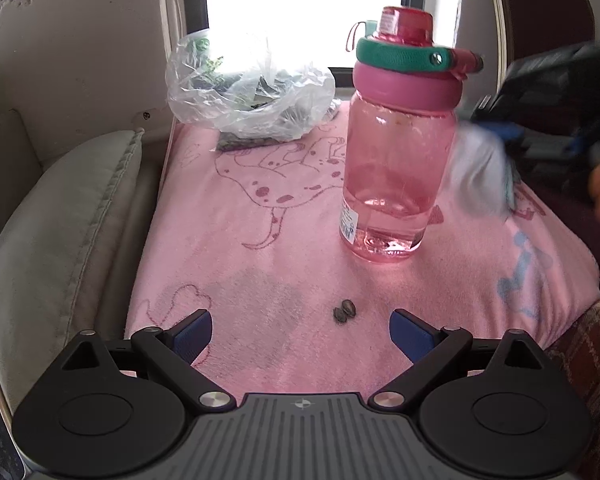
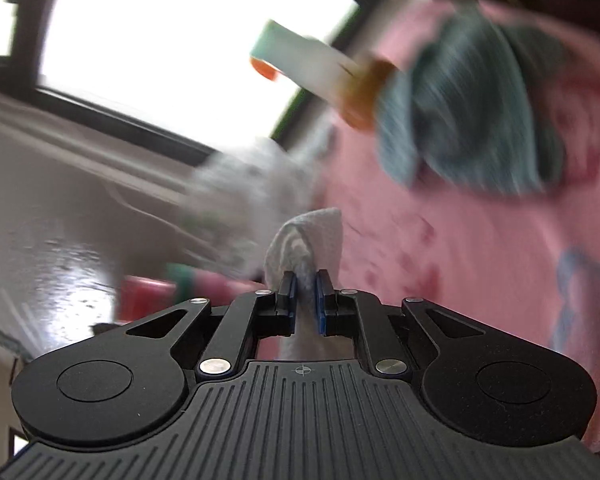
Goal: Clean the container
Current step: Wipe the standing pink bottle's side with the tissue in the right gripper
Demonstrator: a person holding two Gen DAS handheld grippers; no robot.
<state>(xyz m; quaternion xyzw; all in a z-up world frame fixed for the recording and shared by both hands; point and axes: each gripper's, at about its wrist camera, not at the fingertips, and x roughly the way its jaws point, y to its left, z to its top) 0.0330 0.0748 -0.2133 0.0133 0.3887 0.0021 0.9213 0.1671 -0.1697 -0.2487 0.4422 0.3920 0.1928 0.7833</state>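
Note:
A clear pink water bottle (image 1: 396, 152) with a pink and green lid stands upright on a pink towel (image 1: 260, 248). My left gripper (image 1: 300, 332) hovers low in front of it, open, nothing between its blue pads. My right gripper (image 2: 305, 300) is shut on a white paper tissue (image 2: 312, 236), which sticks out past the fingers. In the left wrist view that tissue (image 1: 480, 172) and the right gripper (image 1: 548, 128) appear blurred just right of the bottle. The bottle's lid (image 2: 168, 288) shows blurred at the lower left of the right wrist view.
A clear plastic bag (image 1: 248, 88) of greens lies behind the bottle near the window. Two small dark seeds (image 1: 342, 313) rest on the towel. A beige cushion (image 1: 60, 240) lies left. A teal cloth (image 2: 472, 120) and a tube-like container (image 2: 316, 72) lie on the towel.

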